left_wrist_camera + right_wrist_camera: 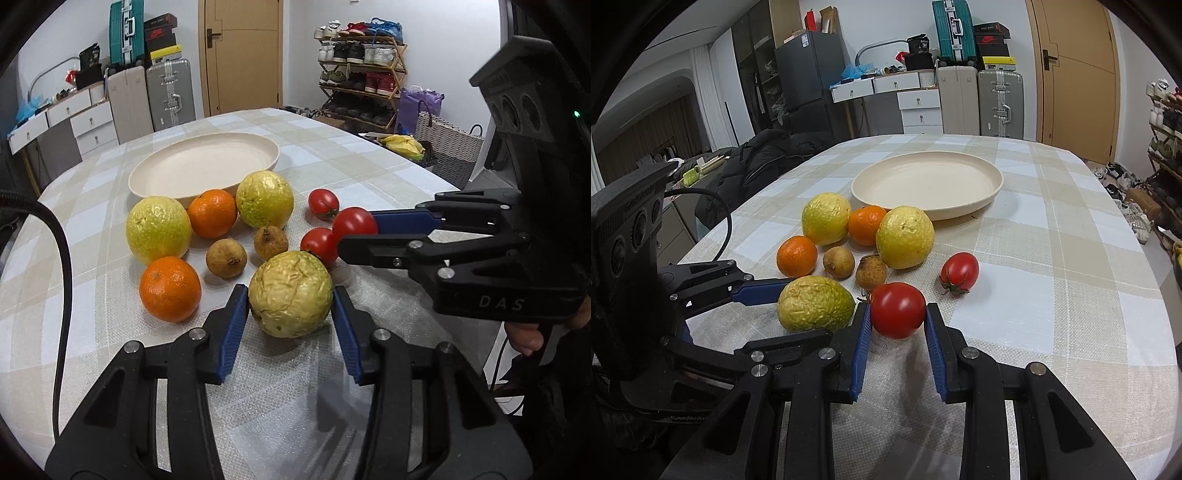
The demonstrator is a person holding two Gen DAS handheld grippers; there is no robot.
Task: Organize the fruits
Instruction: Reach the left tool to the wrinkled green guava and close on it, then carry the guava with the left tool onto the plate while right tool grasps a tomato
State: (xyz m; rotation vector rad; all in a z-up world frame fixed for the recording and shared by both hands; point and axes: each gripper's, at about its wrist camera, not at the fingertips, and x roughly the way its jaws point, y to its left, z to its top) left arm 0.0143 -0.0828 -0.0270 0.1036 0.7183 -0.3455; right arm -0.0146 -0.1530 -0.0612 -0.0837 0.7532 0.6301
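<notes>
My left gripper (291,301) is shut on a wrinkled yellow-green fruit (290,294), pads touching both its sides; the fruit also shows in the right wrist view (815,303). My right gripper (897,314) is shut on a red tomato (897,309), seen in the left wrist view (354,221) between its fingers. An empty cream plate (203,164) lies behind the fruit pile. Two yellow-green fruits (158,229) (264,198), two oranges (170,288) (212,213), two small brown fruits (226,257) (270,242) and two more tomatoes (323,203) (319,244) lie on the table.
The checked tablecloth (1052,277) covers a rounded table. Suitcases (170,94), drawers and a door stand behind it. A shoe rack (360,70) and a basket stand at the right. A black cable (64,258) hangs at the left.
</notes>
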